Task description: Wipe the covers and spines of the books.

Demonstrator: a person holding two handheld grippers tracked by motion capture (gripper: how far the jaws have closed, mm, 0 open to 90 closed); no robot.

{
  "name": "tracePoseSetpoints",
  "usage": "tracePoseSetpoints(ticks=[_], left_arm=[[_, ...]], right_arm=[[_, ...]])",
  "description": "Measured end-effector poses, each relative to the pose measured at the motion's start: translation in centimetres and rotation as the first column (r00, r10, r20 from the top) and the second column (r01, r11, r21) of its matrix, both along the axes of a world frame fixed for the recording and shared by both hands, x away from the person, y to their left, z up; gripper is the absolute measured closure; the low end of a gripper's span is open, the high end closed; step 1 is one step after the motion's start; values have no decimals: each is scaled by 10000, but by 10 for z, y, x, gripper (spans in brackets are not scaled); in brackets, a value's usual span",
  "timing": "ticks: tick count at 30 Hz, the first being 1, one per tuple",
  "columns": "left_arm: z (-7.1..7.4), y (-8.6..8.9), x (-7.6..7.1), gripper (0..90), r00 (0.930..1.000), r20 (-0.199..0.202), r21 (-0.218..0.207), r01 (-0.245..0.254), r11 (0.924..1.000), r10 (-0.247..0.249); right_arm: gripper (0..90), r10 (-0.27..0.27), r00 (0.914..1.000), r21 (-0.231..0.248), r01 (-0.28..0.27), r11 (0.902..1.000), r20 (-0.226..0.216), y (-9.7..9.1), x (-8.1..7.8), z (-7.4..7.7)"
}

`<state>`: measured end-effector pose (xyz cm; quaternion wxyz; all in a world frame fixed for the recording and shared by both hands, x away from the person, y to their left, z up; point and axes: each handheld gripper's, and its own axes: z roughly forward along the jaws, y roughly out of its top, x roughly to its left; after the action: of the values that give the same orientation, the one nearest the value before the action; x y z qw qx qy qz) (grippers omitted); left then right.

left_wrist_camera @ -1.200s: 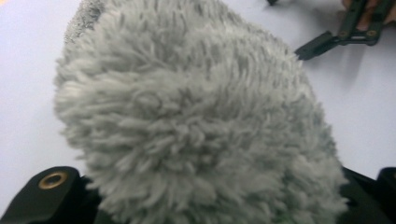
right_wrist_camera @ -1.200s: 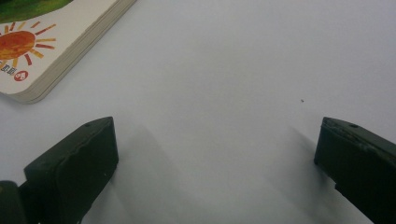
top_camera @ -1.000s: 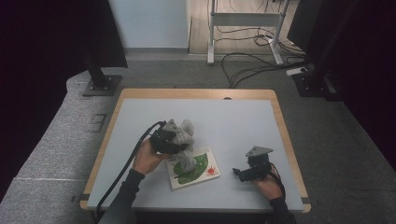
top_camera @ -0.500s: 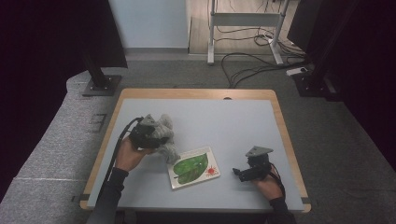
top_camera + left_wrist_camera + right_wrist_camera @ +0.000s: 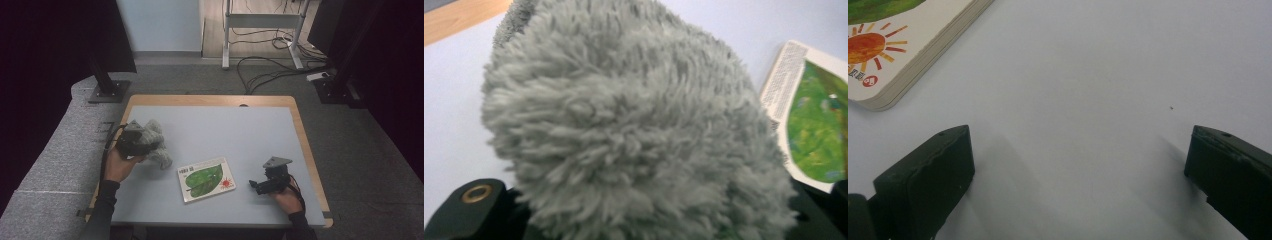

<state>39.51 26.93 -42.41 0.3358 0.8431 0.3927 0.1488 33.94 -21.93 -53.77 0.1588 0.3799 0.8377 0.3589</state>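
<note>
A grey plush toy [image 5: 156, 145] is near the table's left edge with my left gripper [image 5: 142, 146] shut on it. In the left gripper view its shaggy fur [image 5: 634, 130] covers most of the picture and hides the jaws' tips. A board book [image 5: 206, 179] with a green leaf and a red sun lies flat at the front middle, apart from the toy; the book's [image 5: 814, 115] edge also appears past the fur. My right gripper [image 5: 254, 186] rests low at the front right and points left toward the book. The right gripper [image 5: 1078, 170] is open over bare table, with the book's corner [image 5: 893, 50] ahead.
The pale blue table top [image 5: 225, 125] has a wooden rim [image 5: 210, 100]. On the floor beyond stand a black stand base [image 5: 107, 92] at the left and a white desk frame [image 5: 260, 22] with cables [image 5: 270, 70].
My left gripper has carried the plush toy leftward, off the book and toward the table's left edge. The book now lies fully uncovered. The right gripper has kept still.
</note>
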Motion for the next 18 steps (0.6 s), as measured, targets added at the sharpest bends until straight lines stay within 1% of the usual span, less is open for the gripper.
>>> tracePoseSetpoints(ticks=[6, 10, 13, 16, 18], left_arm=[[-16, 10, 5, 590, 9995, -172, 38, -270, 9996, 270], [-31, 16, 10, 588, 9980, -404, 34, -479, 9988, 480], [-43, 19, 13, 586, 9967, -555, 94, -596, 9982, 601], [-53, 20, 14, 585, 9955, -651, 46, -692, 9976, 694], [-58, 19, 15, 582, 9950, -669, 163, -732, 9972, 741]], right_arm=[[0, 11, 10000, -6, -11, 10000, 2, 0, 0, 0], [0, 13, 10000, -8, -13, 10000, 3, 0, 0, 0], [0, 14, 10000, -6, -14, 10000, 9, 0, 0, 0], [0, 11, 10000, -5, -11, 10000, 7, 0, 0, 0], [0, 20, 10000, -8, -20, 10000, 10, 0, 0, 0]])
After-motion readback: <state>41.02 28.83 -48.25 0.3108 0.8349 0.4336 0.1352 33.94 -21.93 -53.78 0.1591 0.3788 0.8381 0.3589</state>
